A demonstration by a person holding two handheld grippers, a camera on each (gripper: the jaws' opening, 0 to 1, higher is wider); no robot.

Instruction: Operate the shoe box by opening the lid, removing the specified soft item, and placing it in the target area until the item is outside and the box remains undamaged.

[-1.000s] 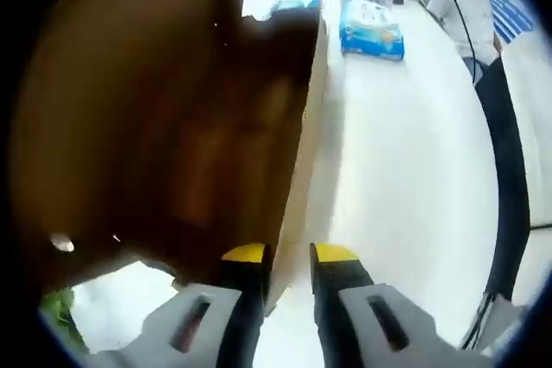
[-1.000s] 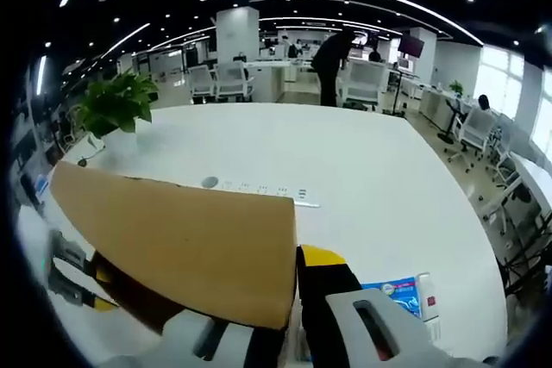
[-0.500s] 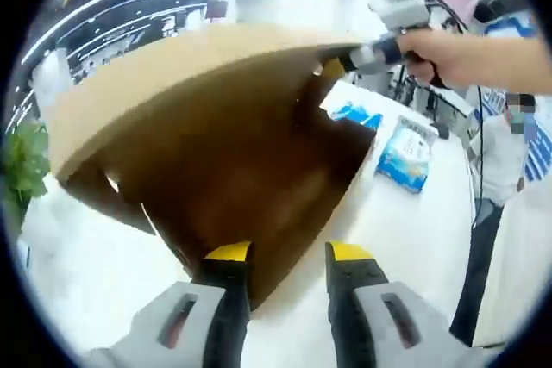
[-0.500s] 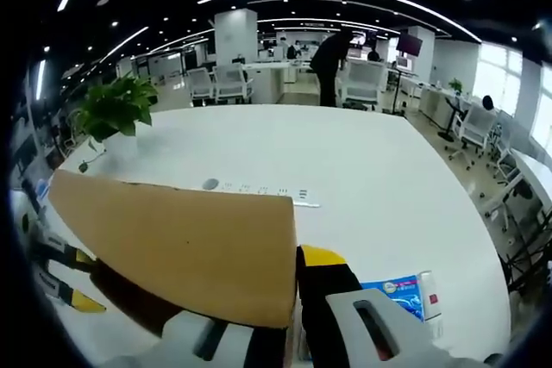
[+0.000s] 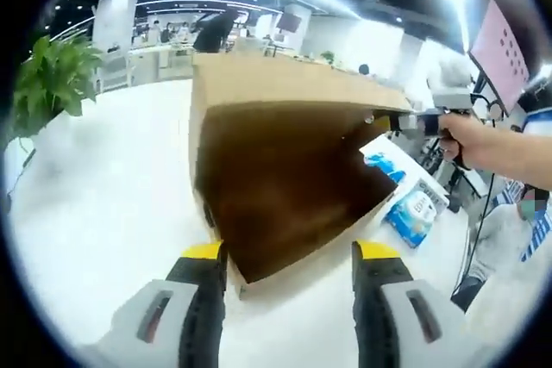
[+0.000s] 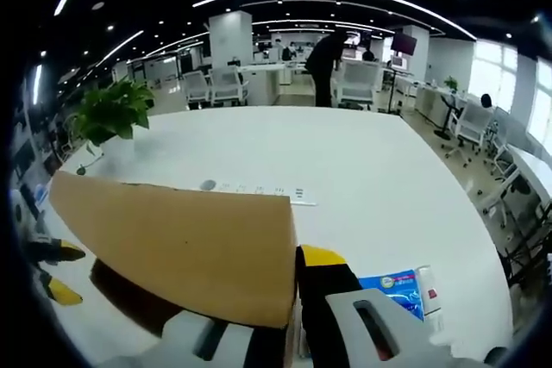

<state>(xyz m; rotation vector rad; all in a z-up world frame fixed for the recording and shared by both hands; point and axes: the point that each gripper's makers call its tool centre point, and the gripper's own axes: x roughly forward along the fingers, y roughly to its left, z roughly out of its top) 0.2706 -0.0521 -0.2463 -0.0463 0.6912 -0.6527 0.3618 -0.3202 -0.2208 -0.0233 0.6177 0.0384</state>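
1. Brown cardboard shoe-box lid was raised off the white surface, dark underside facing the left gripper view.
2. Left tongs were spread wide, yellow-tipped jaws either side of the lid's near corner, gripping nothing.
3. Right tongs were clamped on the lid's edge; one jaw was hidden behind the cardboard. In the left gripper view a hand held them at the lid's far corner.
4. The soft item could not be made out.
5. Blue plastic packets lay on the surface just beyond the lid; another blue pack sat beside the right tongs.
6. Green potted plant stood on the surface well beyond the lid, with a white power strip between them.
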